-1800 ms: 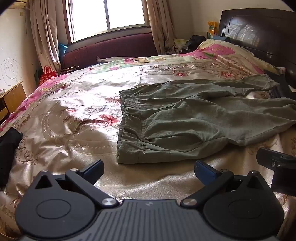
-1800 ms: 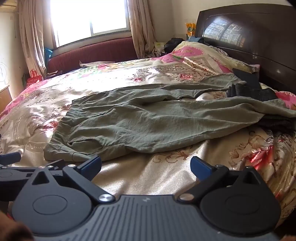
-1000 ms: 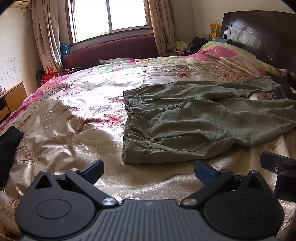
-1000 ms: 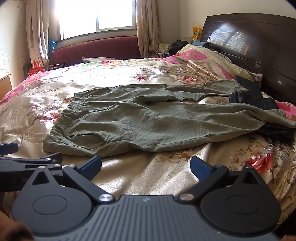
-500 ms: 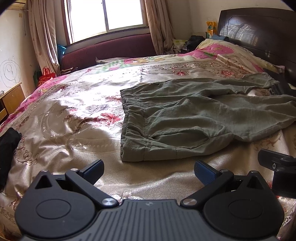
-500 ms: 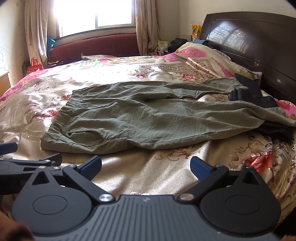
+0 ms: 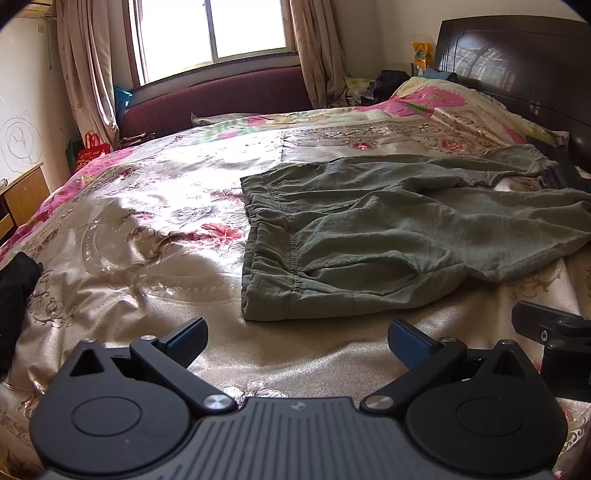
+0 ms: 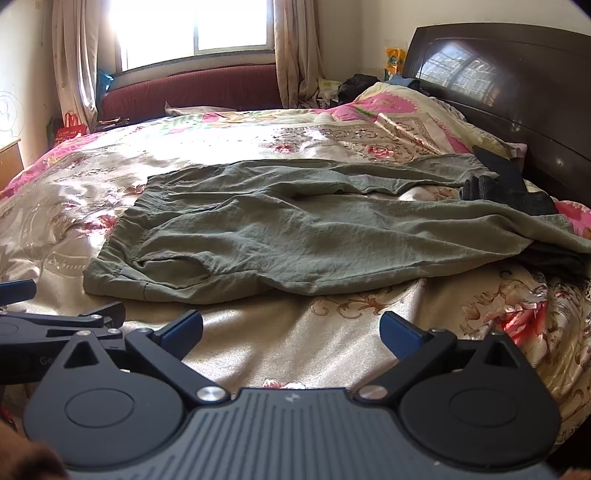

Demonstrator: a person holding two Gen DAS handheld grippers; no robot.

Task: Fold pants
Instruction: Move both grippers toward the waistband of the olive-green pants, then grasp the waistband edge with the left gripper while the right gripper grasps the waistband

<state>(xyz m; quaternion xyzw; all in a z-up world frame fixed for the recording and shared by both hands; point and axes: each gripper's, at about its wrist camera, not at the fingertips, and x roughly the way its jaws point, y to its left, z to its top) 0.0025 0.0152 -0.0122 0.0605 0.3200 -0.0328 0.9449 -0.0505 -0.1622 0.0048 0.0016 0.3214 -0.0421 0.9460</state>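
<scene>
Two wrist cameras, low at the bed's (image 7: 147, 221) near edge, facing the window (image 8: 192, 29).
Left sits left of right (side by side); both share the pants (image 7: 388, 240) (image 8: 295, 236).

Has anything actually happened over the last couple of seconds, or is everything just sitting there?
Almost nothing. Both views wobbled slightly, so the hands drifted a little. The left gripper and right gripper stayed open and empty, and the green pants stayed spread, unfolded and untouched, on the bedspread.

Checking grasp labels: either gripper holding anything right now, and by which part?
Nothing held. Left gripper and right gripper are both open, short of the green pants lying on the bed.
</scene>
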